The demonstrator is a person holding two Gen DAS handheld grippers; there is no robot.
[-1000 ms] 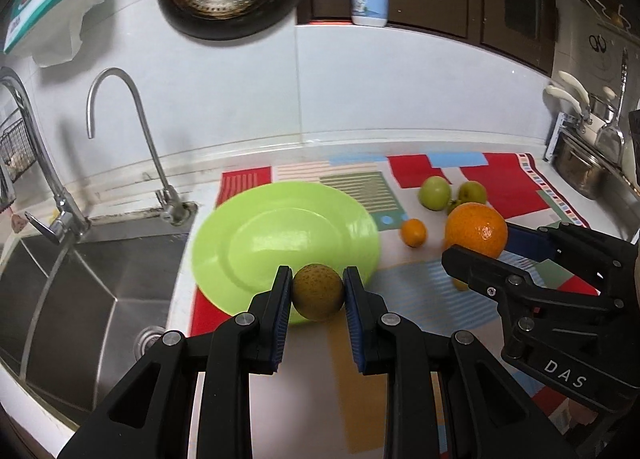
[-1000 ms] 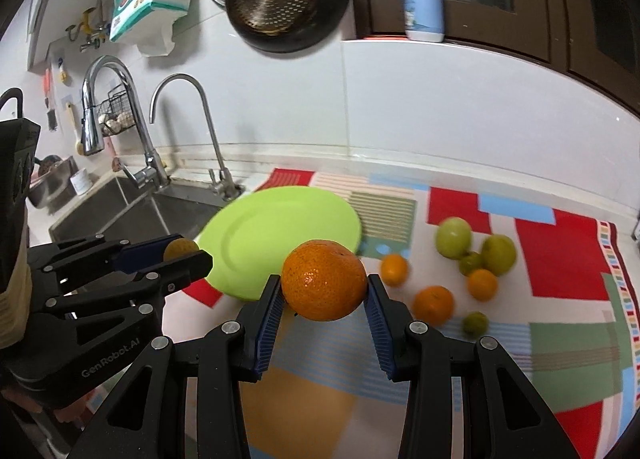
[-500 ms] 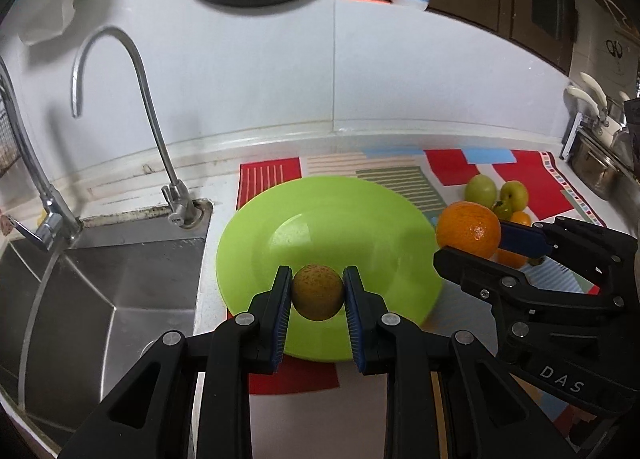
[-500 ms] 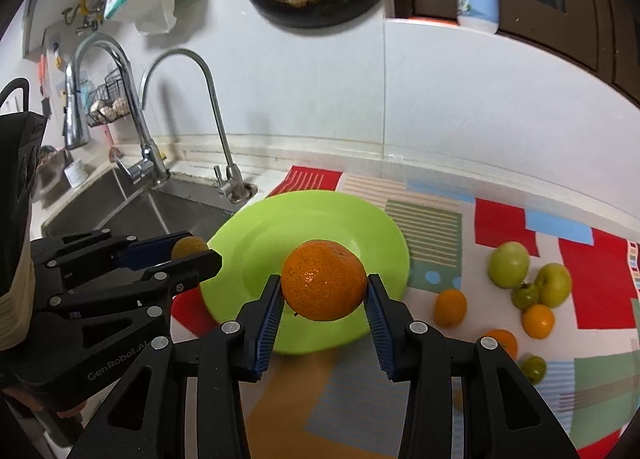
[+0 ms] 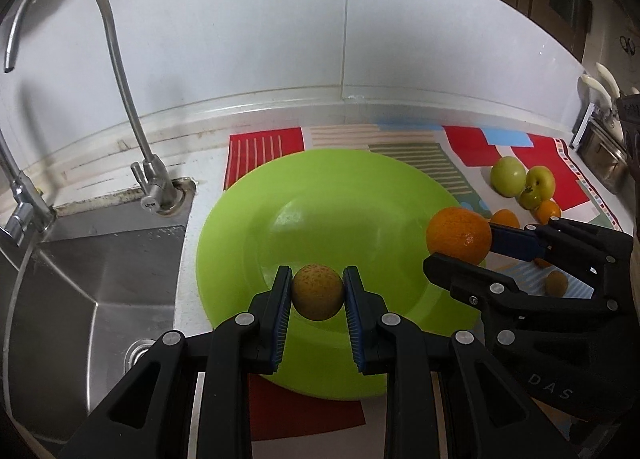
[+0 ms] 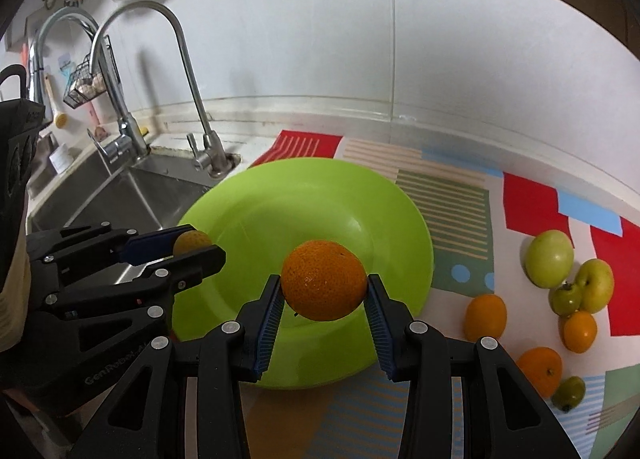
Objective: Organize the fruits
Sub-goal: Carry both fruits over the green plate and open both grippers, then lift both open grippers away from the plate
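Counter [image 6: 440,127] | one plate [image 6: 248,219] (bare) | left claw [image 5: 317,291] grips small fruit [image 5: 318,291] | right claw [image 6: 323,291] grips orange [image 6: 323,279]

Large orange [image 6: 323,285] and small brownish-yellow fruit [image 5: 317,291] held above empty green plate [image 5: 320,187]

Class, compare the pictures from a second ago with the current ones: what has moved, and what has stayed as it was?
Both grippers have come forward and down over the green plate, which now fills more of each view. The left gripper still clamps the small yellowish fruit, and the right gripper the orange; nothing was released. The plate is still bare, and the loose fruits on the mat lie as before.
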